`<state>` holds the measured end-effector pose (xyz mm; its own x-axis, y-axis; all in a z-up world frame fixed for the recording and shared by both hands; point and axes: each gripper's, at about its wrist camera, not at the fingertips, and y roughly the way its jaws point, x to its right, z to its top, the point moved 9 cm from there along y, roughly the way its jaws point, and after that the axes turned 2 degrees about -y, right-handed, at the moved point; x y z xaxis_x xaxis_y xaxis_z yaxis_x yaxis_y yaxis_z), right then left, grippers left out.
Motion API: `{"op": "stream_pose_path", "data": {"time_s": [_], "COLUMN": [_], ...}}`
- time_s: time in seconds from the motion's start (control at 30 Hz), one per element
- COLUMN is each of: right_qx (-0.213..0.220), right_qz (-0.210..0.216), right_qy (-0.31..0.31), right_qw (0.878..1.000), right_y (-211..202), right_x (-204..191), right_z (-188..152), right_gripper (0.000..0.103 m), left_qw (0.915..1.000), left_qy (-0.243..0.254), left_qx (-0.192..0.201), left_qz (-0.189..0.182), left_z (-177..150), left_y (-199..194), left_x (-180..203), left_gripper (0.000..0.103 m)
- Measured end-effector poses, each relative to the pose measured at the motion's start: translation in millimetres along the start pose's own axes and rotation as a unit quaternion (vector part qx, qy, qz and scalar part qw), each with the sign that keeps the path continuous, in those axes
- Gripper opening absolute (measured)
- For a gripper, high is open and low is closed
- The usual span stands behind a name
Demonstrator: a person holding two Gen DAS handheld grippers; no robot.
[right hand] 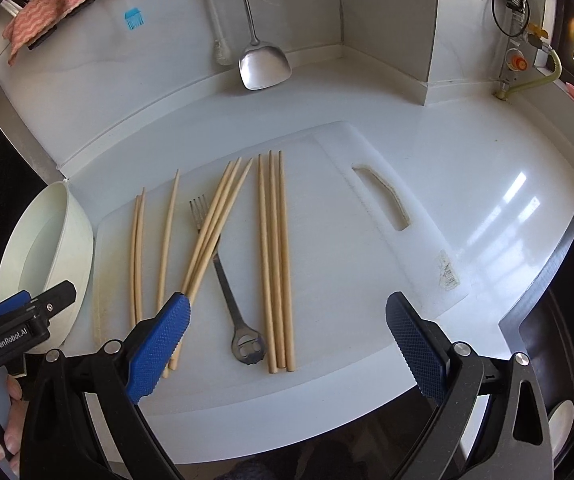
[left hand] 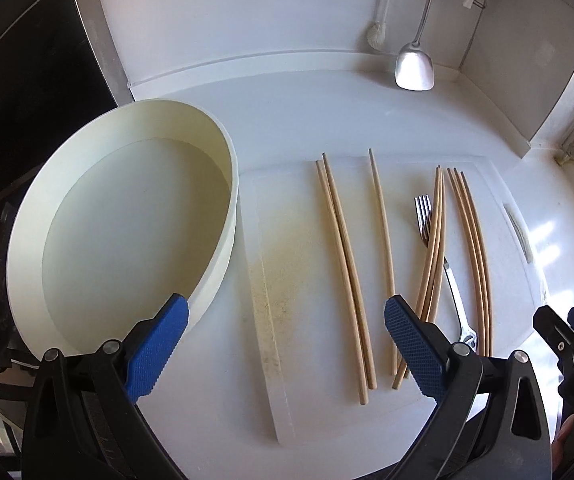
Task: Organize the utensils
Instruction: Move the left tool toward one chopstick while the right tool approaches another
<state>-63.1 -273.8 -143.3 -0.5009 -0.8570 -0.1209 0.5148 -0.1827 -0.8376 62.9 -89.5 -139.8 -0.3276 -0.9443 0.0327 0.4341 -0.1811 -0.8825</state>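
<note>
Round cream tub (left hand: 119, 216) at far left on the counter (right hand: 467, 152), nothing in it. Left tool (left hand: 287, 344) spread wide, holding nothing, hovering above the near edge of the white cutting board (right hand: 347, 240). On the board, left to right: chopstick pair (left hand: 345, 272), single chopstick (left hand: 383, 236), crossed bundle (right hand: 215, 232) lying over the fork (right hand: 227, 292), then three parallel chopsticks (right hand: 275, 256). Right tool (right hand: 287, 344) likewise spread, empty. Judgement: sorting barely begun; every utensil is loose on the board, none gathered.

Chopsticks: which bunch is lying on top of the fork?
The fanned bunch of three chopsticks crosses over the fork; the other chopsticks lie apart from it.
</note>
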Motion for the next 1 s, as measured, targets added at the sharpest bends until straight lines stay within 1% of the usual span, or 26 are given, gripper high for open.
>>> {"op": "stream_pose_path", "data": {"time_s": [0.13, 0.23, 0.37, 0.53, 0.63, 0.7, 0.8, 0.9, 1.0], "right_qx": [-0.004, -0.002, 0.010, 0.021, 0.030, 0.036, 0.043, 0.050, 0.050], "right_qz": [-0.004, 0.004, 0.014, 0.042, 0.054, 0.052, 0.055, 0.054, 0.043], "right_qy": [-0.026, -0.035, -0.056, -0.073, -0.080, -0.087, -0.091, -0.091, -0.094], "right_qw": [1.000, 0.999, 0.998, 0.996, 0.995, 0.994, 0.993, 0.993, 0.993], "right_y": [9, 17, 30, 49, 59, 63, 67, 70, 76], "right_x": [7, 12, 22, 29, 31, 30, 27, 23, 21], "right_z": [1, 2, 0, -1, -1, 1, 1, 3, 4], "right_gripper": [0.094, 0.094, 0.094, 0.094, 0.094, 0.094, 0.094, 0.094, 0.094], "left_qw": [0.9995, 0.9981, 0.9941, 0.9871, 0.9851, 0.9841, 0.9828, 0.9832, 0.9836], "left_qy": [-0.021, -0.041, -0.070, -0.098, -0.110, -0.116, -0.117, -0.119, -0.121], "left_qx": [0.013, 0.024, 0.045, 0.070, 0.078, 0.086, 0.094, 0.087, 0.081], "left_qz": [0.020, 0.039, 0.069, 0.106, 0.106, 0.103, 0.108, 0.107, 0.106], "left_z": [3, 0, -8, -20, -26, -28, -29, -35, -40], "left_y": [10, 15, 17, 17, 22, 25, 30, 38, 45], "left_x": [0, -2, -5, -3, 0, 0, -2, -6, -8], "left_gripper": [0.097, 0.097, 0.097, 0.097, 0.097, 0.097, 0.097, 0.097, 0.097]}}
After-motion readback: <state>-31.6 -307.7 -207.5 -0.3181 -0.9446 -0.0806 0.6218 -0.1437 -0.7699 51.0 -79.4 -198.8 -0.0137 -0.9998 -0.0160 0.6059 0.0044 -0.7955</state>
